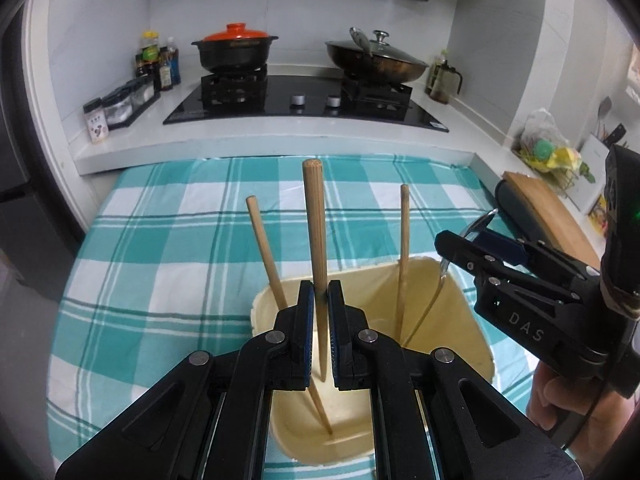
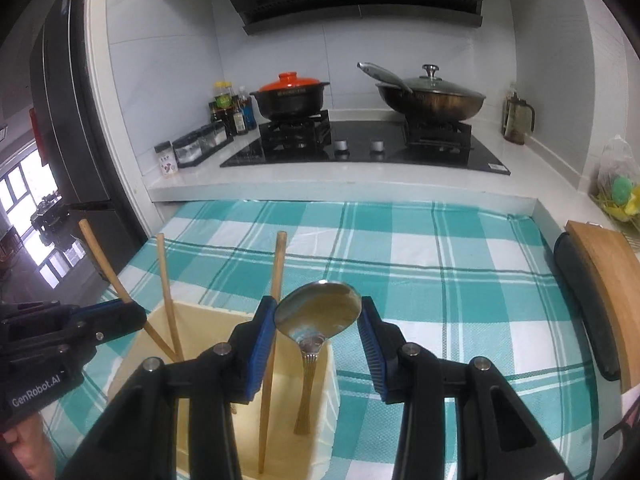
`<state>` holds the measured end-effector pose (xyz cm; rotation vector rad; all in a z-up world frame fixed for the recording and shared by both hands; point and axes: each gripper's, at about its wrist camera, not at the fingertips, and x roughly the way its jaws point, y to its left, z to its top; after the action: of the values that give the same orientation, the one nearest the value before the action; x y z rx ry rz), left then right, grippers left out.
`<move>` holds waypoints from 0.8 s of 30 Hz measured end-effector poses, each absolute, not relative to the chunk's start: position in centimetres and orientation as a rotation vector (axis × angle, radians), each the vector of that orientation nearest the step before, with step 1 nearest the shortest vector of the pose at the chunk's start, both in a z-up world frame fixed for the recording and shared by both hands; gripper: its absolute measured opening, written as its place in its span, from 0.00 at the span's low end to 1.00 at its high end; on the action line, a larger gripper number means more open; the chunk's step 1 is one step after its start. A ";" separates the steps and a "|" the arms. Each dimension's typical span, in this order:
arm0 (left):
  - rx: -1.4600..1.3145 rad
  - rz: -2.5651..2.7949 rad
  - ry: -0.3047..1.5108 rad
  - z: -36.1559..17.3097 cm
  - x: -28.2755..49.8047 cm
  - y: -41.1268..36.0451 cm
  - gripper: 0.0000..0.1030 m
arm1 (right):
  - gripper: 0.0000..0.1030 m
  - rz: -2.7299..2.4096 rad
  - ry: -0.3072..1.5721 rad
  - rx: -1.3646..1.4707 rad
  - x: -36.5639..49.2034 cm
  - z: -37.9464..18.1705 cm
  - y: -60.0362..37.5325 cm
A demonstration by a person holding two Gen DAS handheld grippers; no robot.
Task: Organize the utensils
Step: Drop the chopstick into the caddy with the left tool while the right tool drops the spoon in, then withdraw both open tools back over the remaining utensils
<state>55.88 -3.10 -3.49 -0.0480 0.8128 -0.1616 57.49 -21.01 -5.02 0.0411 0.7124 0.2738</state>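
Left gripper (image 1: 320,300) clamped on a chopstick (image 1: 316,220) over the bin (image 1: 460,292). Right gripper (image 2: 318,320) pinches the spoon (image 2: 320,312) bowl, handle down inside.

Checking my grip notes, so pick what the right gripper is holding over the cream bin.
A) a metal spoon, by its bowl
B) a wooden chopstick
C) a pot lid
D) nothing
A: the right gripper has its blue pads on either side of the metal spoon's bowl, handle hanging into the cream bin.

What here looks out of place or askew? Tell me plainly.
Nothing is spilled or damaged. The two loose chopsticks lean apart in the cream bin rather than standing together. A metal ladle rests on the lidded wok on the stove, away from the other utensils.
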 end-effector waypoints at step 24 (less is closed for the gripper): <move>0.027 -0.187 0.812 -9.7 24.6 5.2 0.83 | 0.50 0.272 0.643 -0.157 25.9 -6.1 -24.9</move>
<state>24.57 5.18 -9.69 0.0272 0.8118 -0.1866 25.88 -24.88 -6.09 -0.1566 0.6433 0.2725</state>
